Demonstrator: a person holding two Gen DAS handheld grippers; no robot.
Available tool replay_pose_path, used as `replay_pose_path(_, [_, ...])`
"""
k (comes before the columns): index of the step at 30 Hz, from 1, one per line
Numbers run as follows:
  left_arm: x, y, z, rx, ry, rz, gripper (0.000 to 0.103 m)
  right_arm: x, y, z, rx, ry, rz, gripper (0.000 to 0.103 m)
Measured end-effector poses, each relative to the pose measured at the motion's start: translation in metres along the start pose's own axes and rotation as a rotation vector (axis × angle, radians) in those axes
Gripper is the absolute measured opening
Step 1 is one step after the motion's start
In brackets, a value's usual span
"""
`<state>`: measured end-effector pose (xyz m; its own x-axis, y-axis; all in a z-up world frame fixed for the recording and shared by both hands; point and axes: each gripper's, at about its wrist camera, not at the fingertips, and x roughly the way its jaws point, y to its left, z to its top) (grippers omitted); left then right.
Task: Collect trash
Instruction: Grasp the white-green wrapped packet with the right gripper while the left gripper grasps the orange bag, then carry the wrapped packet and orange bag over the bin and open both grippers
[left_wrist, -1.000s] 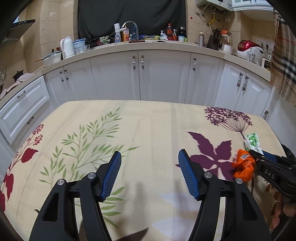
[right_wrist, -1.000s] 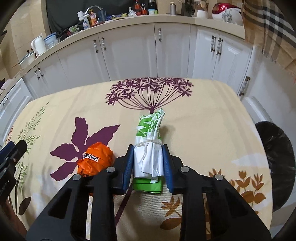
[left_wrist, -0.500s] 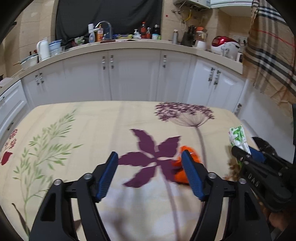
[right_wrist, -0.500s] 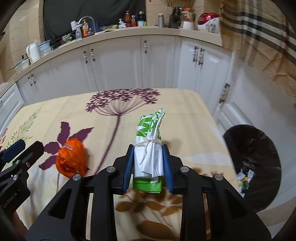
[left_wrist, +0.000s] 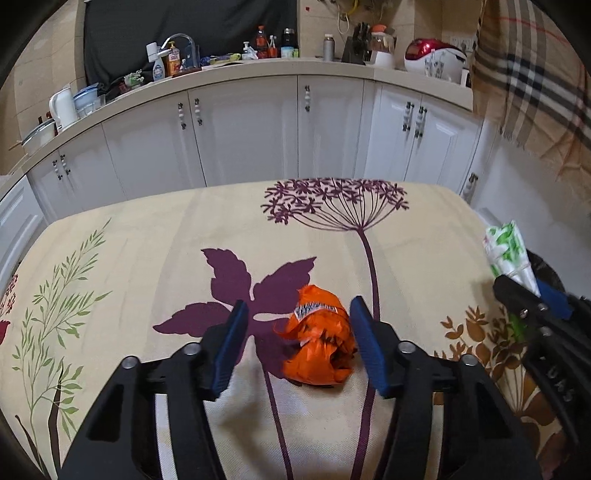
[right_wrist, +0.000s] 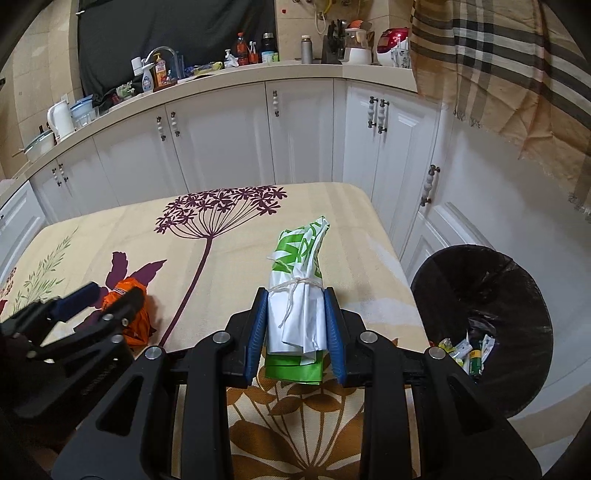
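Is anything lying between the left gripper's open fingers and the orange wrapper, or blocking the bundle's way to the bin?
Nothing visible does. The orange wrapper already sits between the left gripper's closing jaws, nearer one pad, on bare tablecloth. The right gripper holds the tied bundle; only cloth and table edge separate it from the bin.

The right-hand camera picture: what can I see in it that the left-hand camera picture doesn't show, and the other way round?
Only the right wrist view shows inside the black bin, with litter at its bottom, and the string tied round the green-and-white bundle clamped in the right gripper.

Only the left wrist view shows the left gripper with jaws apart on either side of the orange wrapper, having just been closing.

Both show the wrapper, bundle, floral tablecloth and white cabinets.
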<state>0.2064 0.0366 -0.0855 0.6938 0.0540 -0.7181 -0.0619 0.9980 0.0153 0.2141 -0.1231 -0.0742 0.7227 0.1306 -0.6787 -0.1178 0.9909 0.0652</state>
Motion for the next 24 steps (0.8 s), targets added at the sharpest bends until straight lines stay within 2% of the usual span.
replay_pose_path(2, [0.002,-0.002,0.000,0.008,0.013,0.002,0.040,-0.001,0.000,0.000,0.000,-0.002,0.002,0.029])
replay_pose_path(10, [-0.001,-0.002,-0.002,0.007,0.001,0.014,0.038,-0.003,0.001,-0.001,-0.004,-0.005,0.005,0.029])
replay_pose_path(19, [-0.030,0.012,-0.004,-0.006,-0.083,0.059,0.038,-0.018,0.010,-0.005,-0.030,-0.034,0.010,0.029])
replay_pose_path(24, [-0.050,0.019,-0.005,-0.018,-0.118,0.061,0.038,-0.032,0.010,-0.006,-0.037,-0.062,0.004,0.029])
